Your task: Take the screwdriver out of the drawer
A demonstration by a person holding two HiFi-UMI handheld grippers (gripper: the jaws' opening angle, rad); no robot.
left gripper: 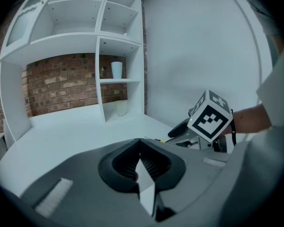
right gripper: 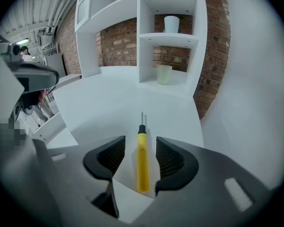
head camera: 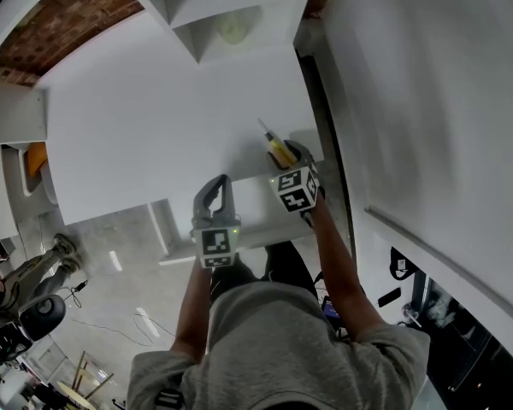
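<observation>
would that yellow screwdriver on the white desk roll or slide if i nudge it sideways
The screwdriver looks stiff and light: a slim metal shaft on a narrow yellow handle. The handle seems rounded, and it lies flat on the smooth white desk, so a sideways nudge would probably roll it.

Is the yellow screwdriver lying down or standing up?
Lying down. The screwdriver rests flat on the white desk, tip pointing away, between the open jaws of the right gripper, gaps both sides.

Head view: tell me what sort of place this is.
Probably a lab or workshop staged as a home office: a white desk with a shelf unit against a brick wall, and cables on the floor beside it.
</observation>
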